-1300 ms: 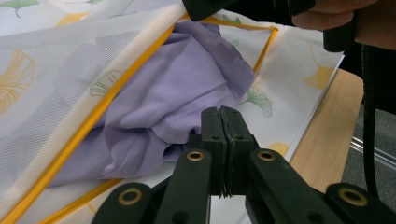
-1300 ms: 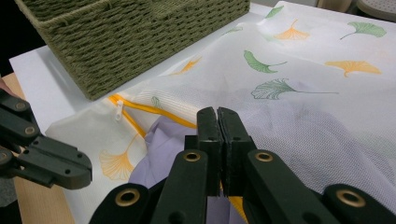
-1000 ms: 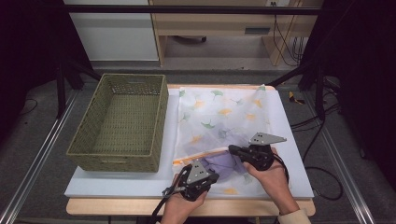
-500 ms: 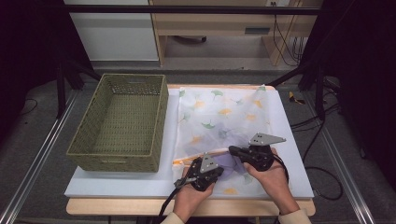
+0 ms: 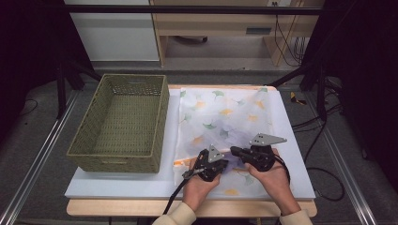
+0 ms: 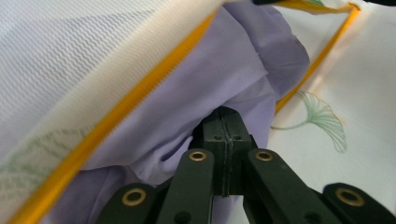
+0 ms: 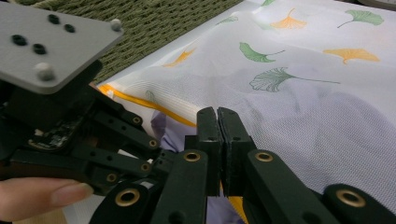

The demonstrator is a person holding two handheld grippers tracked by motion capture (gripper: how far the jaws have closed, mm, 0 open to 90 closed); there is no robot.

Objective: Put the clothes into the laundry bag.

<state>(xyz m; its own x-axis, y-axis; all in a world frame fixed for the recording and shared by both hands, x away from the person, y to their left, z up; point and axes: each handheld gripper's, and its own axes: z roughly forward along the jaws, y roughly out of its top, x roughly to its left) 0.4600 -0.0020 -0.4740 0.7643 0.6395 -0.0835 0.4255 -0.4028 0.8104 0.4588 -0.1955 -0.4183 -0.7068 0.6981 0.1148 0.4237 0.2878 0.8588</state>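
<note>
Near edge of the white bench (image 5: 117, 185), seen from above; a white mesh laundry bag printed with green and orange ginkgo leaves (image 5: 225, 117) lies flat on it, just right of an empty olive-green woven basket (image 5: 119, 124); the bag's orange zip edge (image 5: 185, 162) runs along its near end, beside the two hands. Left tool (image 5: 224, 163), held in the person's left hand (image 5: 199, 187), points into the bag's mouth; in the left gripper view its jaws are pressed together on a fold of pale lilac cloth (image 6: 205, 93), which sits inside the opening between the two orange zip tapes (image 6: 140, 88). Right tool (image 5: 234, 151), held in the right hand (image 5: 274, 178), lies just beside the left one, the two nearly touching; in the right gripper view its jaws are pressed together on the upper mesh layer at the zip edge (image 7: 140, 105), with lilac cloth (image 7: 161, 126) showing beneath that layer. Both forearms enter from the bottom edge in cream sleeves (image 5: 178, 216).
</note>
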